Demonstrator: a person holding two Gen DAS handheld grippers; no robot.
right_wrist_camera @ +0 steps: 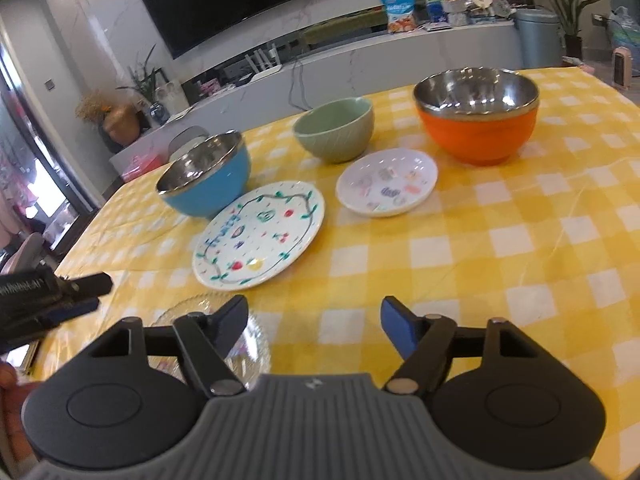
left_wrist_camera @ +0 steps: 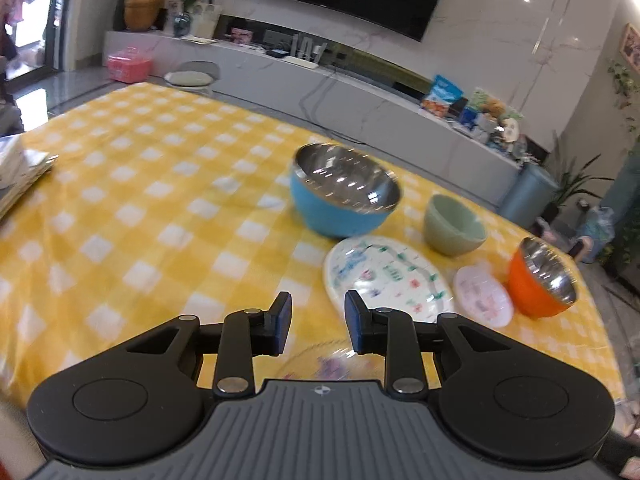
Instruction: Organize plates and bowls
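On the yellow checked tablecloth (right_wrist_camera: 500, 240) stand a blue steel-lined bowl (right_wrist_camera: 204, 178), a pale green bowl (right_wrist_camera: 334, 130) and an orange steel-lined bowl (right_wrist_camera: 478, 120). A large painted plate (right_wrist_camera: 258, 236) and a small white saucer (right_wrist_camera: 386, 182) lie in front of them. A clear glass plate (right_wrist_camera: 248, 344) lies nearest, partly hidden under my right gripper (right_wrist_camera: 314, 326), which is open and holds nothing. My left gripper (left_wrist_camera: 318, 320) is open above the glass plate (left_wrist_camera: 320, 364), with nothing between its pads. The left gripper (right_wrist_camera: 80, 296) also shows at the right wrist view's left edge.
In the left wrist view the same dishes sit to the right: blue bowl (left_wrist_camera: 344, 190), painted plate (left_wrist_camera: 388, 276), green bowl (left_wrist_camera: 454, 224), saucer (left_wrist_camera: 482, 296), orange bowl (left_wrist_camera: 542, 280). A stack of papers (left_wrist_camera: 20, 168) lies at the table's left edge. A chair (left_wrist_camera: 194, 74) stands beyond the far side.
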